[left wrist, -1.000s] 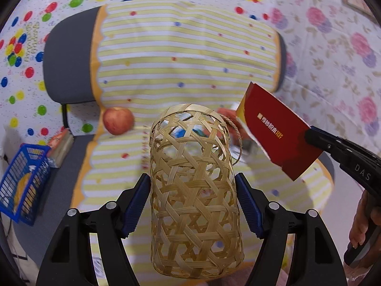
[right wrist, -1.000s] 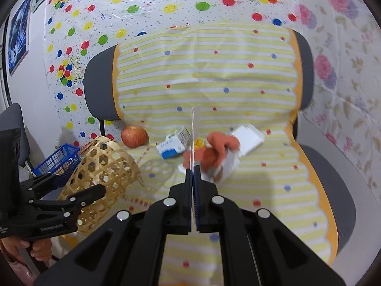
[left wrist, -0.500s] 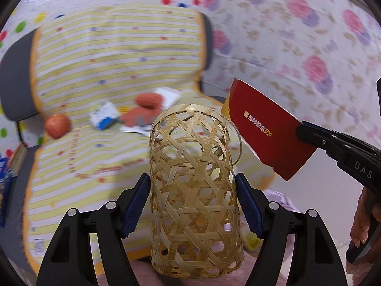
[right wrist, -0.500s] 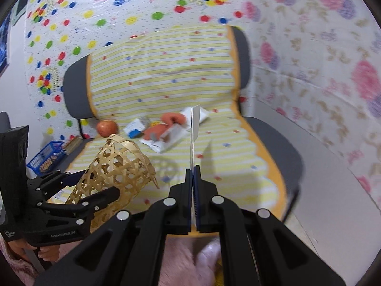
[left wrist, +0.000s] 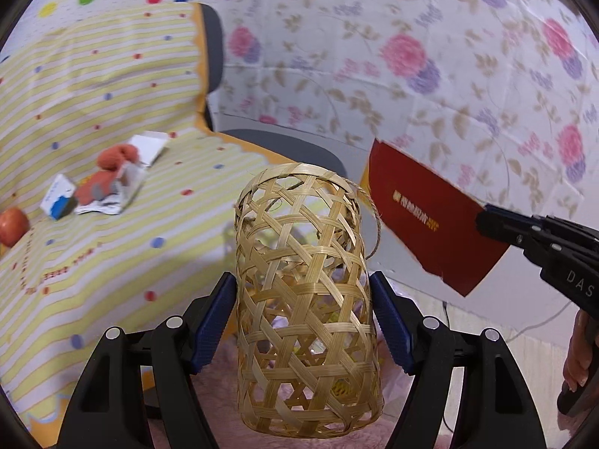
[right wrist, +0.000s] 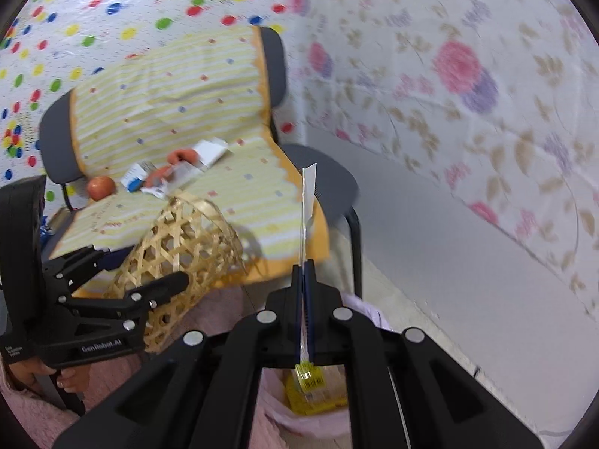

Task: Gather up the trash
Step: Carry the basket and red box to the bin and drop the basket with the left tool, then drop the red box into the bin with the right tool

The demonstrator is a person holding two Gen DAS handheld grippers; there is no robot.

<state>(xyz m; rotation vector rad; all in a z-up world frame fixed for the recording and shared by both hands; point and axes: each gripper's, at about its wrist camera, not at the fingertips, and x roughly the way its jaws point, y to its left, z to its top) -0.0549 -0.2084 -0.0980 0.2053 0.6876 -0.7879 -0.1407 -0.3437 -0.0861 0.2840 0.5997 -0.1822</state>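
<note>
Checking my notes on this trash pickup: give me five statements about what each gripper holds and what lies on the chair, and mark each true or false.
1. The left gripper is clamped on a woven bamboo basket. True.
2. The right gripper is open and empty. False: it is shut on a flat red card, seen edge-on from its own camera.
3. An apple lies on the striped chair cover. True.
4. The basket is full of trash. False: through its open weave no trash shows inside.
5. The blue and white carton is inside the basket. False: it lies on the chair seat beside an orange cloth.
</note>
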